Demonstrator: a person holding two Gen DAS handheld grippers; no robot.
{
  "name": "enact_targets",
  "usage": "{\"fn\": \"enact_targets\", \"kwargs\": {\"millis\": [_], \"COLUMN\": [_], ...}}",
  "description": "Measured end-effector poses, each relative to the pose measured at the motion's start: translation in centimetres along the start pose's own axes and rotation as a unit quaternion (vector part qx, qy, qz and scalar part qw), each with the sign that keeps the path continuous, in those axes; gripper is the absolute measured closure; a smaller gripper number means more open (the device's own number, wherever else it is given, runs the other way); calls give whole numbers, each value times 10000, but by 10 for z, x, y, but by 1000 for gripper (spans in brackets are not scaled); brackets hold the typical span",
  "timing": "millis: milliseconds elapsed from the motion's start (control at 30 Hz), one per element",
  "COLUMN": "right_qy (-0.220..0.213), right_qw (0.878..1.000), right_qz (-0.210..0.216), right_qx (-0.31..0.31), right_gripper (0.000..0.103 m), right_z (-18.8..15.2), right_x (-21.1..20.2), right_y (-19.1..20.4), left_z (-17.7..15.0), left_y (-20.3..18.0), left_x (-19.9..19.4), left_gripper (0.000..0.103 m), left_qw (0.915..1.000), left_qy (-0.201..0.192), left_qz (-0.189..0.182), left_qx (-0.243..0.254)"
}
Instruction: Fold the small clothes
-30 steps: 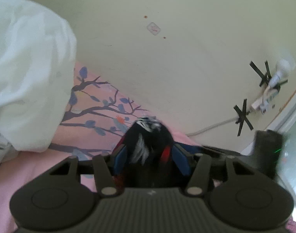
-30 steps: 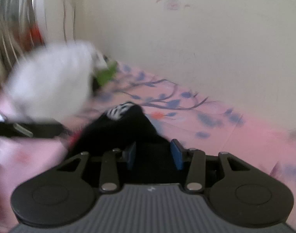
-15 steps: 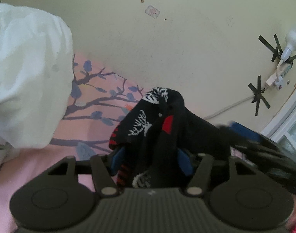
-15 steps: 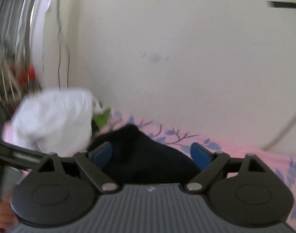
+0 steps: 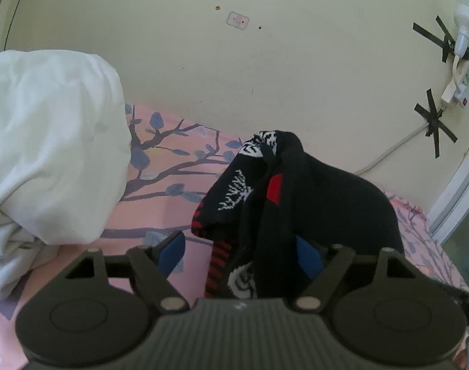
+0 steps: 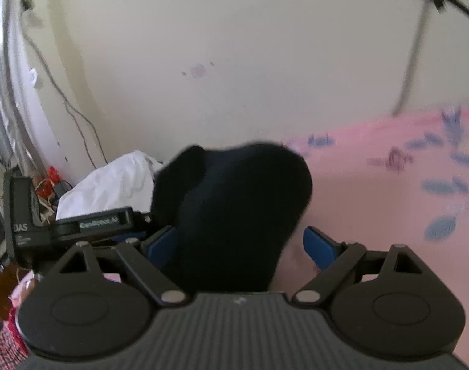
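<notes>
Socks point(image 5: 283, 203), black with white and red patterning, sit bunched in a heap on the pink bedsheet point(image 5: 160, 215), rising at about twelve o'clock from the left gripper point(image 5: 239, 251). Its jaws have just been opening and now stand spread wide: the blue pad at ten o'clock is clear of the cloth with bare sheet showing beside it, while the pad at two o'clock is half hidden behind the dark fabric, and whether it touches I cannot tell. One striped red-and-black end hangs down between the fingers toward the gripper body.

Seen from the right wrist, the same bundle point(image 6: 234, 209) appears as a plain black mound at twelve o'clock, filling the left half of the gap in the right gripper point(image 6: 243, 243). Those jaws are spread as well, having opened within the last second; the pad at two o'clock stands apart from the cloth over pink sheet, and the one at ten o'clock lies just beside it.

White cloth point(image 5: 49, 148) is piled at nine to ten o'clock in the left view. A cream wall point(image 5: 265, 77) rises behind the bed, with a cable point(image 5: 388, 154) taped to it at two o'clock. The left gripper's dark body point(image 6: 80, 225) shows at nine o'clock in the right view.
</notes>
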State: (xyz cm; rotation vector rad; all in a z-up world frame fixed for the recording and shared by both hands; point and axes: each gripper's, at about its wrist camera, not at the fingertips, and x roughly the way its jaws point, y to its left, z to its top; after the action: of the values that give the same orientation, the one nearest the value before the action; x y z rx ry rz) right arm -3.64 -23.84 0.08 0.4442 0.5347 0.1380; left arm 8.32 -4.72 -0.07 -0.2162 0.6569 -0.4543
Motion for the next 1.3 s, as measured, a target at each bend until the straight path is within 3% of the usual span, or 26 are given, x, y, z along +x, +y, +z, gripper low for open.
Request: {"fn": "enact_targets", "kwargs": {"millis": [300, 633, 800, 900, 1300], "right_qy": [78, 342, 331, 337, 338], "right_qw": [9997, 9970, 9954, 9952, 9931], "right_qz": [95, 324, 443, 469, 628], "right_qx": [218, 621, 777, 795, 928], "right_gripper": [10, 7, 7, 7, 6], "right_z": [-3, 0, 1, 0, 1], "right_x": [6, 42, 42, 43, 45], "right_y": [-11, -20, -25, -25, -30], "left_z": [0, 1, 1, 1, -6], "left_y": [0, 5, 9, 14, 3], "left_x": [4, 9, 14, 19, 22], "left_gripper": [16, 7, 0, 0, 0], "left_qw": [9999, 9998, 9995, 9988, 9992], "left_qy": [63, 156, 295, 433, 342], "left_qz": [102, 140, 60, 10, 203], "left_qx": [35, -37, -126, -208, 57]}}
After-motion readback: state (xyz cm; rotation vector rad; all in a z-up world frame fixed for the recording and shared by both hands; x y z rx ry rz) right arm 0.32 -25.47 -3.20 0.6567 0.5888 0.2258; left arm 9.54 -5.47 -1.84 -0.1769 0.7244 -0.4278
